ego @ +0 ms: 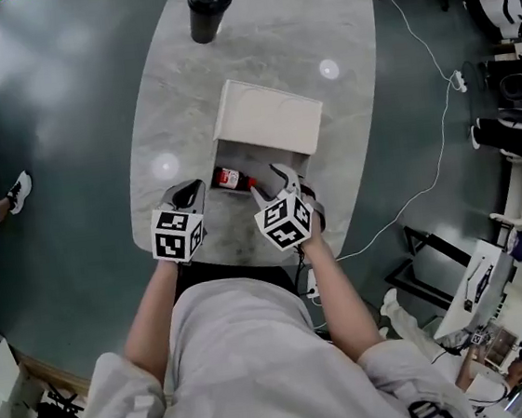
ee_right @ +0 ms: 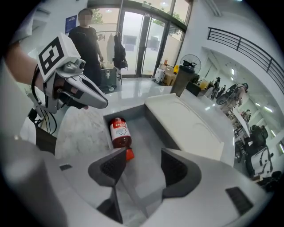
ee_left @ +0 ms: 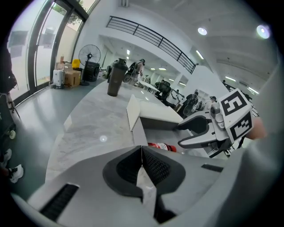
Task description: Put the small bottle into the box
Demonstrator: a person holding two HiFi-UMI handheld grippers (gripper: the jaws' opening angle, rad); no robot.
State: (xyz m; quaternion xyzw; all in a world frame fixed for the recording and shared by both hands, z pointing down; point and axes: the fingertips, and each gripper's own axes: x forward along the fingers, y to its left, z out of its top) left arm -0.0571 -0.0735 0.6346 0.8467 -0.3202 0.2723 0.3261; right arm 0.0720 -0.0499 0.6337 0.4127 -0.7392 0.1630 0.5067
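The small red bottle [ego: 228, 178] [ee_right: 120, 133] [ee_left: 162, 146] lies on its side inside the white box [ego: 253, 155], against its left wall, orange cap toward me. The box's lid [ego: 268, 118] [ee_right: 186, 124] is folded back on the far side. My right gripper [ego: 272, 181] [ee_right: 142, 166] [ee_left: 195, 133] hangs over the box's near end, open and empty, a little above and beside the bottle. My left gripper [ego: 187, 195] [ee_left: 142, 150] [ee_right: 103, 103] is shut with nothing in it, just left of the box, over the marble table [ego: 174, 101].
A black tumbler [ego: 208, 11] [ee_left: 114, 80] [ee_right: 182, 80] stands at the table's far end. The table's near edge runs just under both grippers. A white cable [ego: 437, 150] trails on the floor at right. A person [ee_right: 86, 40] stands by the glass doors.
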